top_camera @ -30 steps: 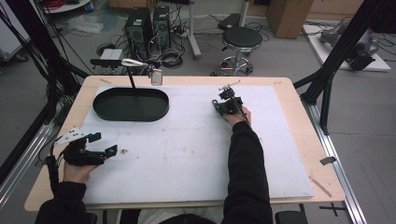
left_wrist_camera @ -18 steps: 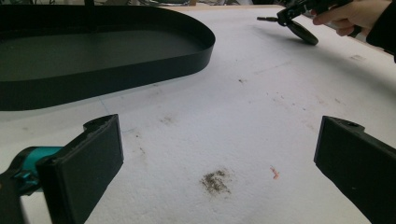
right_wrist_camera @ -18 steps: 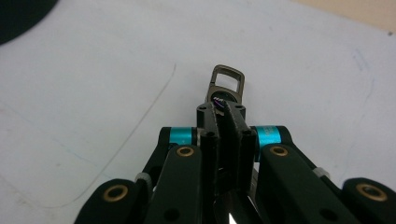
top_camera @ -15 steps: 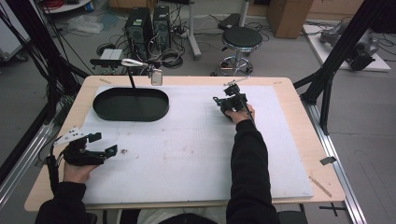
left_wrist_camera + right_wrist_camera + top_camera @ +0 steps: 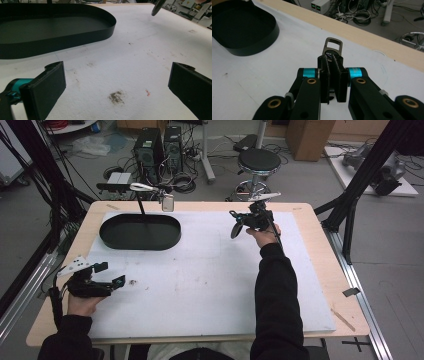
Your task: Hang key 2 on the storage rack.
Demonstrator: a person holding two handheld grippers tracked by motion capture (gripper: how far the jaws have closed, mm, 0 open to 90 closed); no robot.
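Note:
My right gripper (image 5: pixel 242 221) hovers above the far middle of the white mat (image 5: pixel 210 270), shut on a small dark keyring with a grey metal carabiner clip (image 5: pixel 333 46) that sticks out past the pads. Its dark body (image 5: pixel 235 231) hangs below the jaws, and it also appears at the top of the left gripper view as the hanging keyring (image 5: pixel 158 6). My left gripper (image 5: pixel 111 274) rests at the near left of the mat, its jaws wide open with nothing between them; from its own camera the left gripper (image 5: pixel 117 75) frames only bare mat.
A black oval tray (image 5: pixel 111 236) lies at the far left of the mat, seen also as the tray (image 5: pixel 75 37) and the tray (image 5: pixel 257 35). A thin stand (image 5: pixel 142 205) rises from it with a small tag (image 5: pixel 167 203) hanging. The wooden table edge (image 5: pixel 300 207) runs behind.
My right gripper has risen off the mat with the keyring in it and drifted slightly away from me. The left gripper has stayed where it was.

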